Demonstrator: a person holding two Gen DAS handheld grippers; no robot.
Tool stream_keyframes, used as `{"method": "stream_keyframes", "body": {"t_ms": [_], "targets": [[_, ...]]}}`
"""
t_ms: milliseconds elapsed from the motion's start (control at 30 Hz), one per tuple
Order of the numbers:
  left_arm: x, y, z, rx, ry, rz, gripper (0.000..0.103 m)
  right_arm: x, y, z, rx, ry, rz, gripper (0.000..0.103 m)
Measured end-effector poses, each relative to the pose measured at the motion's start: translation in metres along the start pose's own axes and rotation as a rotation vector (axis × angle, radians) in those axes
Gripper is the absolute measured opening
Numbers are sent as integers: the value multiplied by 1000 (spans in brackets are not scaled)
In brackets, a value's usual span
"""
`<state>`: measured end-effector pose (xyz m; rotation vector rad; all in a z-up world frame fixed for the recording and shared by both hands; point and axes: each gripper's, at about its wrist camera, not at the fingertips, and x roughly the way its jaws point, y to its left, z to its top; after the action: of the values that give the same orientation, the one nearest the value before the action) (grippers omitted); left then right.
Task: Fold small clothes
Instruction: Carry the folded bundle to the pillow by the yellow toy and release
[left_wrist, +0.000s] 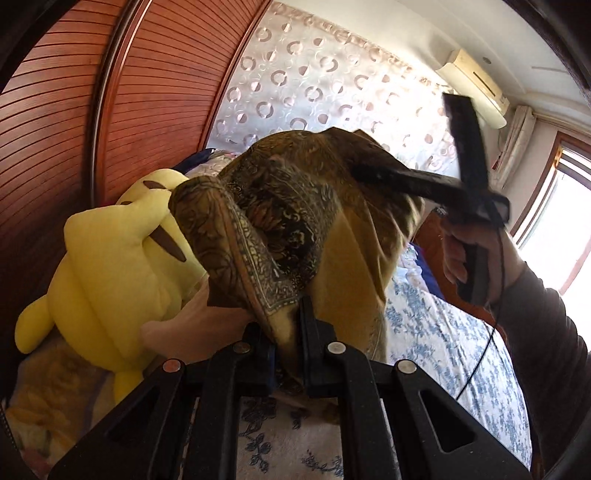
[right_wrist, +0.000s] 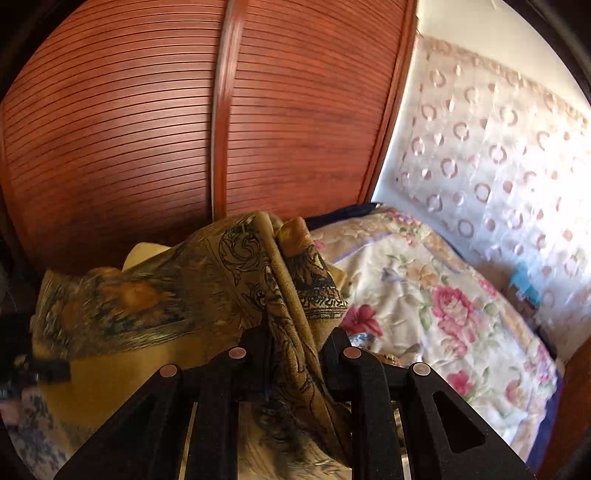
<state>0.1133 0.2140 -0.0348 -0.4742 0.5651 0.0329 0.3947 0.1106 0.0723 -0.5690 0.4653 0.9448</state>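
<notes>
A mustard-gold cloth with a dark paisley print (left_wrist: 280, 221) hangs in the air between my two grippers, above the bed. My left gripper (left_wrist: 286, 325) is shut on one edge of it, the fabric pinched between its black fingers. My right gripper (right_wrist: 295, 343) is shut on another bunched edge of the same cloth (right_wrist: 207, 273). In the left wrist view the right gripper (left_wrist: 369, 168) reaches into the cloth from the right, held by a hand in a grey sleeve.
A yellow plush toy (left_wrist: 114, 266) lies at the left beside the wooden slatted wardrobe (left_wrist: 55, 122). The bed carries a blue-flowered sheet (left_wrist: 443, 339) and a pink-flowered quilt (right_wrist: 436, 295). A patterned curtain (right_wrist: 498, 166) and a window (left_wrist: 561, 221) stand behind.
</notes>
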Motion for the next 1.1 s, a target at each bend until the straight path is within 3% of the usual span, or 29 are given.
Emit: {"method": "stream_keyframes", "body": {"t_ms": [233, 333, 400, 467, 500, 567, 700, 967, 1100], "targets": [[-4, 0, -10, 17, 11, 81, 11, 24, 8, 14, 31, 7, 0, 22], [-11, -9, -8, 51, 5, 116, 19, 23, 11, 8, 91, 3, -30, 48], [-21, -12, -7, 82, -28, 140, 44, 16, 9, 4, 130, -20, -44, 65], [-33, -13, -4, 99, -76, 156, 53, 9, 12, 0, 137, -51, -77, 68], [-38, -14, -3, 106, -95, 163, 67, 3, 14, -2, 134, -62, -92, 68], [-46, -17, 3, 125, -142, 165, 81, -7, 20, -8, 125, -80, -111, 68], [-38, -30, 14, 193, -130, 146, 81, -18, 31, -29, 139, -73, -88, 69], [12, -31, 3, 243, 49, 179, 81, 10, 26, -53, 260, 48, -22, 69], [21, -22, -2, 241, 91, 194, 81, 27, 26, -54, 293, 58, -28, 69]]}}
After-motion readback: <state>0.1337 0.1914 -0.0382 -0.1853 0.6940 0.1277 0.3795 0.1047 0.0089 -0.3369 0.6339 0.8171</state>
